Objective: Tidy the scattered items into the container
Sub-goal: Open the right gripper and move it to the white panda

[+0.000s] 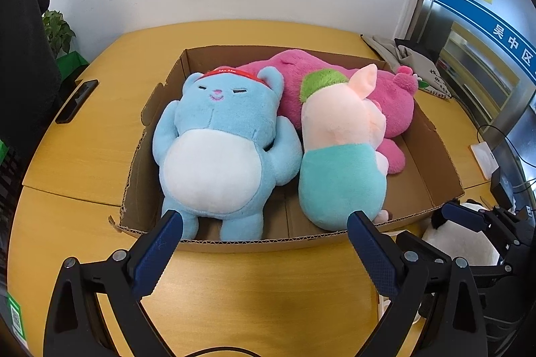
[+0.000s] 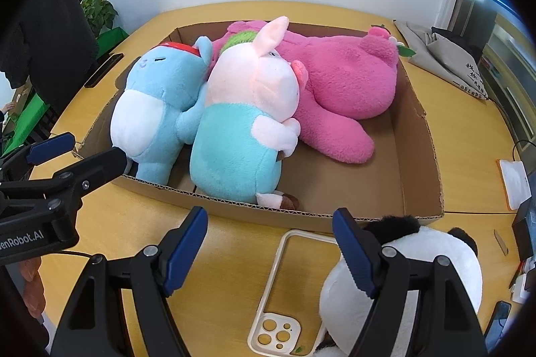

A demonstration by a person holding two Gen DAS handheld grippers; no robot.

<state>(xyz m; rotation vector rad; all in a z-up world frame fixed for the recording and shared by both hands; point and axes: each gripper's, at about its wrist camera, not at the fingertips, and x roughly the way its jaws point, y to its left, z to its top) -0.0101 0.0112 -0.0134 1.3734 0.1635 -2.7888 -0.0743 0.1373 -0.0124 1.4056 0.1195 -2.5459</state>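
Note:
A shallow cardboard box sits on the wooden table. In it lie a blue bear plush, a pink pig plush in a teal shirt and a magenta bear plush. A panda plush lies on the table outside the box's near right corner. My left gripper is open and empty in front of the box's near wall. My right gripper is open and empty, its right finger beside the panda.
A clear phone case lies on the table under the right gripper. A black phone lies left of the box. A grey cloth bag lies at the back right. Cables and small devices sit at the right edge.

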